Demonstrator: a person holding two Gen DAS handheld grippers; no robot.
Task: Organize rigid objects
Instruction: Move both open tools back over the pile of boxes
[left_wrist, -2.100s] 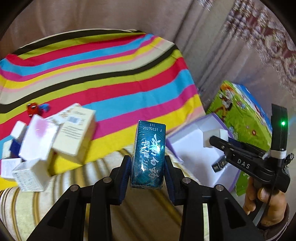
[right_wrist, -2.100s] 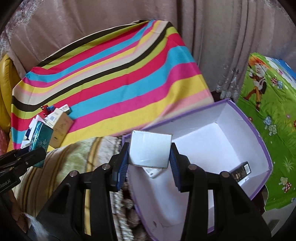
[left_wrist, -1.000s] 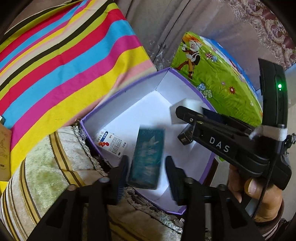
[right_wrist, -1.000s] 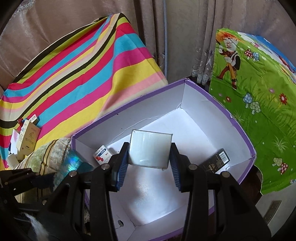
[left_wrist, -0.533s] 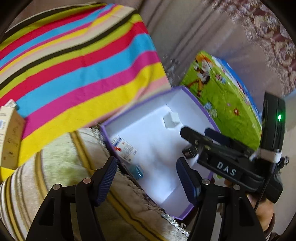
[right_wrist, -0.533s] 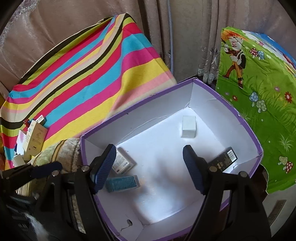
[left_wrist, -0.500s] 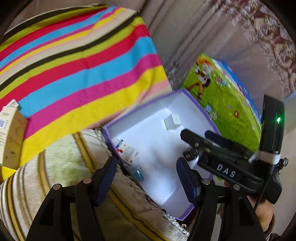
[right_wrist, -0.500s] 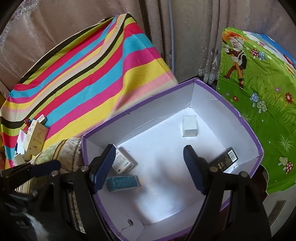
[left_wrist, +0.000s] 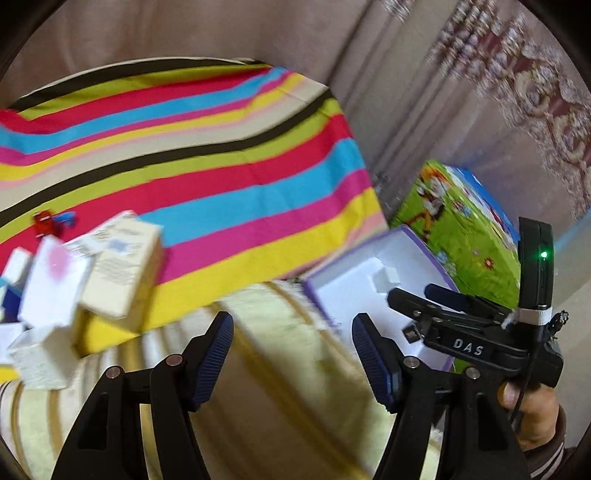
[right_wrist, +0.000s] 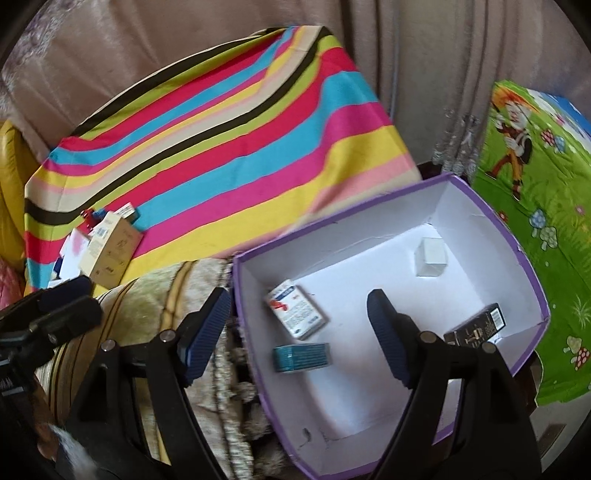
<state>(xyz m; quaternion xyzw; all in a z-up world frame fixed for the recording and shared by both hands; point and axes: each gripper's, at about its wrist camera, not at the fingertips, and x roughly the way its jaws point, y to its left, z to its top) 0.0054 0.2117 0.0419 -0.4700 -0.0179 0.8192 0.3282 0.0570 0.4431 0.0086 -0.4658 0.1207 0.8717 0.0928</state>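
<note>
A second ago my left gripper (left_wrist: 291, 354) clamped the teal box and my right gripper (right_wrist: 299, 334) clamped the white cube; now both stand apart with nothing between the pads, having let go early in that second. My left view has swung off the purple-rimmed box (right_wrist: 532, 266) toward the pile of cartons (left_wrist: 110, 269) on the striped cloth (left_wrist: 207, 155).

I take the purple-rimmed box as my landmark. Inside it lie four things: the teal box (right_wrist: 301, 357) near its front-left wall, the white carton with red and blue print (right_wrist: 297, 314) just behind that, the white cube (right_wrist: 430, 256) toward the far corner, and a black box (right_wrist: 476, 330) against the right wall. My right gripper hangs over its left rim.

Left of the box is a beige striped cushion (right_wrist: 155, 299), and beyond that the cloth with the remaining cartons. To the box's right lies a green cartoon-print sheet (right_wrist: 535, 177). Behind it hang brownish curtains (right_wrist: 424, 66).
</note>
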